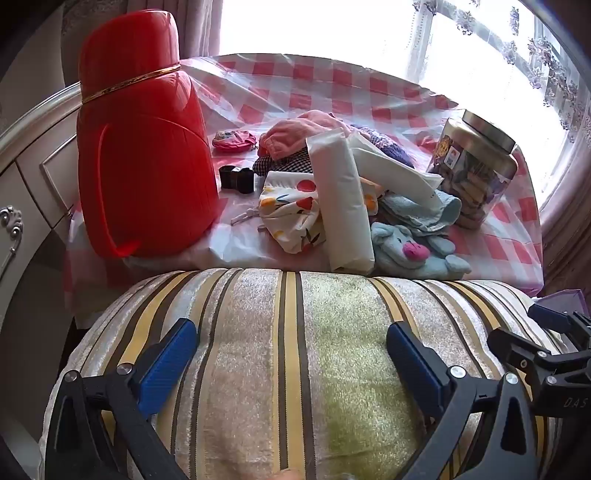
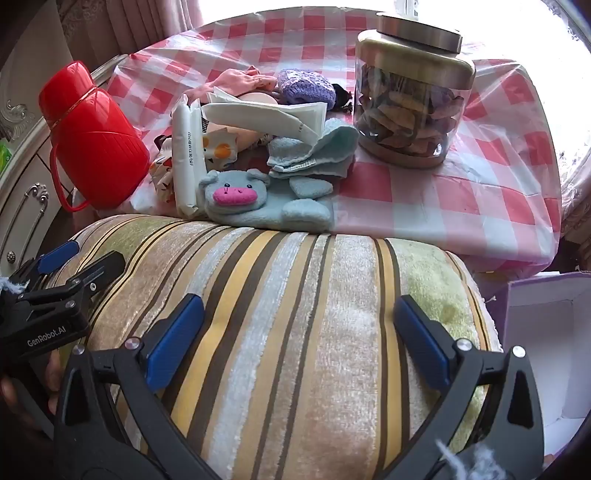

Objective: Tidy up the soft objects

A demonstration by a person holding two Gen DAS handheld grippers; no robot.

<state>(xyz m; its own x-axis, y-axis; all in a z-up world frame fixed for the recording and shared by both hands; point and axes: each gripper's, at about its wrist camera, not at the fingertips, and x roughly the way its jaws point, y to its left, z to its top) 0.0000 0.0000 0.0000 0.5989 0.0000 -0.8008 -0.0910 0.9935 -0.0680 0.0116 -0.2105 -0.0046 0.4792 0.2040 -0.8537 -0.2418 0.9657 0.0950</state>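
Striped velvet cushion (image 1: 280, 354) lies between both grippers' spread fingers (image 2: 177, 343).

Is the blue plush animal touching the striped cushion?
Touching. The right wrist view shows the blue plush animal lying against the striped cushion, with no gap.

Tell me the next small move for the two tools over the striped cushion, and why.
Probably close both tools on the striped cushion. The left tool and right tool both stand wide open over its top, holding nothing, and the cushion lies against the heap of soft things on the checked table.

Bright window (image 1: 332, 26) glare, fisheye-warped edges, sharp focus.
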